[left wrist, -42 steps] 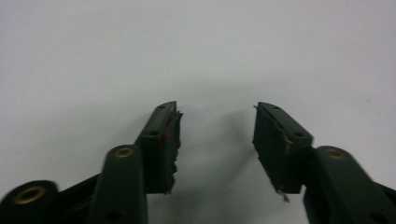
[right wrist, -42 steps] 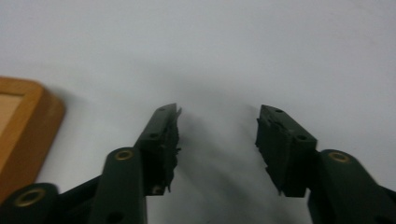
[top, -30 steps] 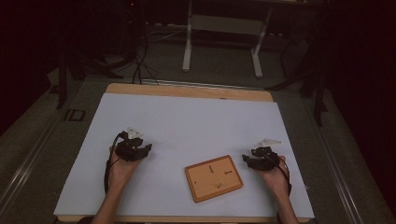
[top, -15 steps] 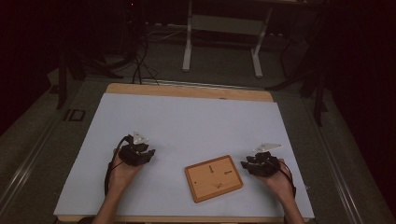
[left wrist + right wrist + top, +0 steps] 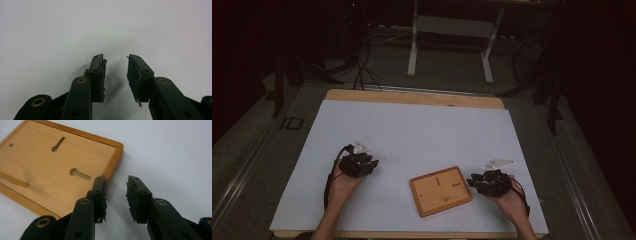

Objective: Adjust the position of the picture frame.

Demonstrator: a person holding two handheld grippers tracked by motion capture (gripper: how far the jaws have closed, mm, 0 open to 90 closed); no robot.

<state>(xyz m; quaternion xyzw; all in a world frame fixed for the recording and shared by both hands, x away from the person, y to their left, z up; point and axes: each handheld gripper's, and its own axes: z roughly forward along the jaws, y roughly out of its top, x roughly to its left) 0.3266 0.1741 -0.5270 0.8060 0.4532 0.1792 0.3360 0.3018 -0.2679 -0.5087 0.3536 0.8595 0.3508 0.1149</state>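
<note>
Wooden board (image 5: pixel 441 191) is lying flat on the desk (image 5: pixel 412 135), looking stiff, light and thin, best pinched at its raised rim. Right gripper (image 5: pixel 116 195), beside that rim, and left gripper (image 5: pixel 116 75), well away from the board, are both holding nothing, jaws partly open and just closing.

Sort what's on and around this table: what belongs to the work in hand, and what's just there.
In the job:
wooden board with slots
right hand-held gripper, jaws apart beside the board's edge
left hand-held gripper, jaws apart, nothing between them

Just there:
white table cover
metal stand legs
floor cables
</note>
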